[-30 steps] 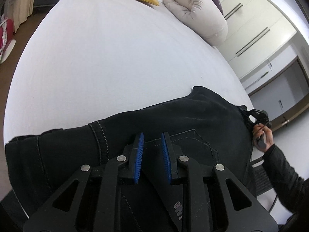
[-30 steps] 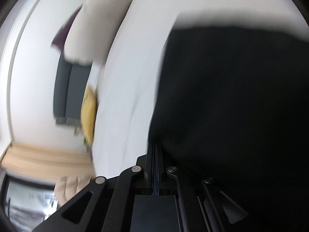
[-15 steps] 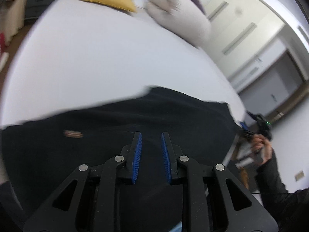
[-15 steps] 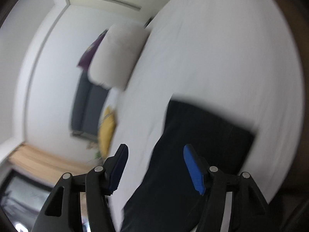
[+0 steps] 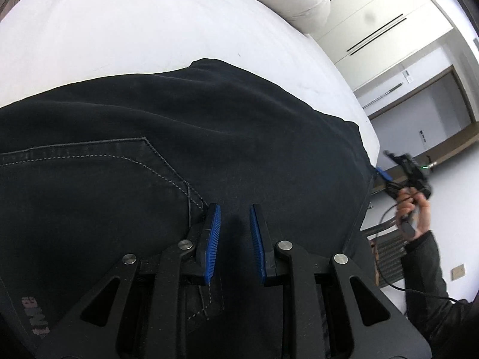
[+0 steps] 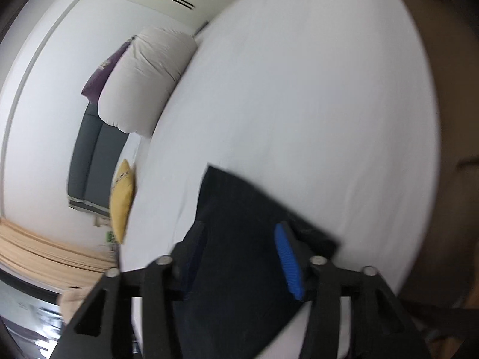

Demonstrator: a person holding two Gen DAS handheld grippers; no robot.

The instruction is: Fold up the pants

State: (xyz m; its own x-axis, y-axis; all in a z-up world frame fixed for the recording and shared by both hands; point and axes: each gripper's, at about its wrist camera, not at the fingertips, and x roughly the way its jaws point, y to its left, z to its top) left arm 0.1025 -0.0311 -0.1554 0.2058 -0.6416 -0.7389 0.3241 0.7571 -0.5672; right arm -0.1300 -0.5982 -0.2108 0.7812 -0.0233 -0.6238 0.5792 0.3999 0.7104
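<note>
Left gripper (image 5: pixel 235 237) parted above black jeans (image 5: pixel 209 137), stitched back pocket (image 5: pixel 98 176) just left; right gripper (image 6: pixel 239 257) spread wide over them; lettering unreadable.

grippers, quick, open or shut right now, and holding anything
Left claw: open, nothing between its pads, hovering over the black pants.
Right claw: open wide, empty, above the pants' end on the white bed.
</note>
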